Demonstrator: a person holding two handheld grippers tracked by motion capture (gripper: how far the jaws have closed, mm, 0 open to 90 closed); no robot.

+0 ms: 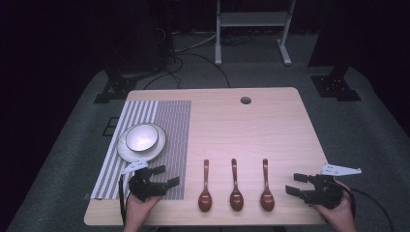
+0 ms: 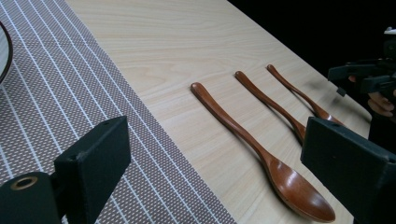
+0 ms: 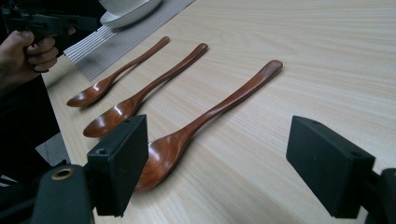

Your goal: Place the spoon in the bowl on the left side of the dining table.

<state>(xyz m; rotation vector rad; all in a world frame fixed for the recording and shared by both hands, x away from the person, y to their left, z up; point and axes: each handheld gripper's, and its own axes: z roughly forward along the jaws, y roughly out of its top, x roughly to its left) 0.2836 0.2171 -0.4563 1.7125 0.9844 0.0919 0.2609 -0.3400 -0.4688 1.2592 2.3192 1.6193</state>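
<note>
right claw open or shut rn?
Open. The right claw has its jaws spread wide above the table, nothing between them; the nearest spoon lies untouched.

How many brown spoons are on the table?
3 brown wooden spoons lie side by side near the table's front edge: left spoon, middle spoon, right spoon. None seems hidden.

3 spoons (image 1: pixel 236 185) right of placemat (image 1: pixel 164 125)

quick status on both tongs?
Left tongs: open, holding nothing, over the placemat.
Right tongs: open, holding nothing, beside the spoons.
</note>
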